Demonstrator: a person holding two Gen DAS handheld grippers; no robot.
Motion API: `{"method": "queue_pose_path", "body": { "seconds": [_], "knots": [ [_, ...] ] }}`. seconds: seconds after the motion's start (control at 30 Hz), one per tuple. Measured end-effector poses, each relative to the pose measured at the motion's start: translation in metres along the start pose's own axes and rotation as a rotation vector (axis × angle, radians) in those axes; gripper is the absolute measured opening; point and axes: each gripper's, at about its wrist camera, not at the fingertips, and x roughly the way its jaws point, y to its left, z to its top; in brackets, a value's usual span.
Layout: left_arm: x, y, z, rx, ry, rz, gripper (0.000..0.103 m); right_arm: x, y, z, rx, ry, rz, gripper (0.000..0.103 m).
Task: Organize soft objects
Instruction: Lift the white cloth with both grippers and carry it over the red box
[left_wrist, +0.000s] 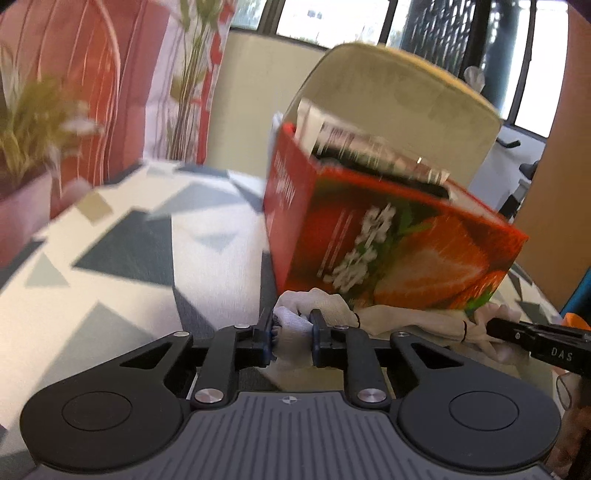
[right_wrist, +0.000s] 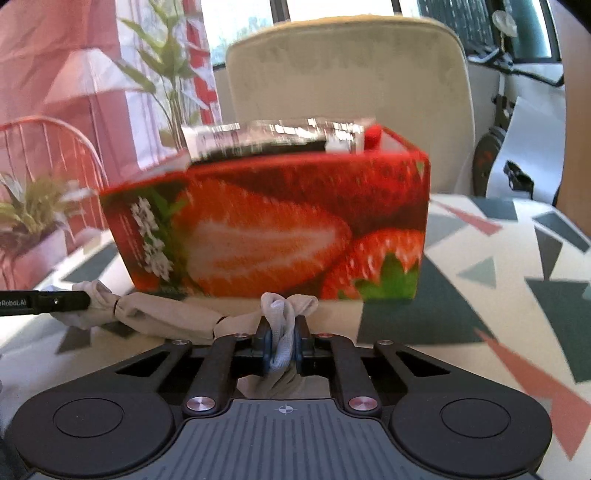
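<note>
Left gripper clamped on one bunched end of a beige cloth strip; right gripper pinched tight on the other end. Strip stretched between both, tied off at intervals with dark bands, low over the patterned tabletop, just in front of the strawberry-print carton. Beige chair back behind carton, at far edge.
</note>
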Motion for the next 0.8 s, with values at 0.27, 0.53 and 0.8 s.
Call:
{"method": "queue_pose_path", "body": {
  "seconds": [0.27,0.53,0.8],
  "knots": [
    [-0.035,-0.024,0.048,0.076,-0.166,-0.022,0.020,-0.034,-0.006,0.049,-0.007,-0.159,0.043,0.011],
    [-0.014,-0.053,0.102,0.135,-0.164,-0.025,0.020,-0.028,-0.023,0.129,-0.067,-0.222,0.037,0.011],
    [0.053,-0.067,0.123,0.190,0.006,-0.025,0.020,0.027,-0.038,0.156,-0.069,-0.105,-0.003,0.011]
  ]
}}
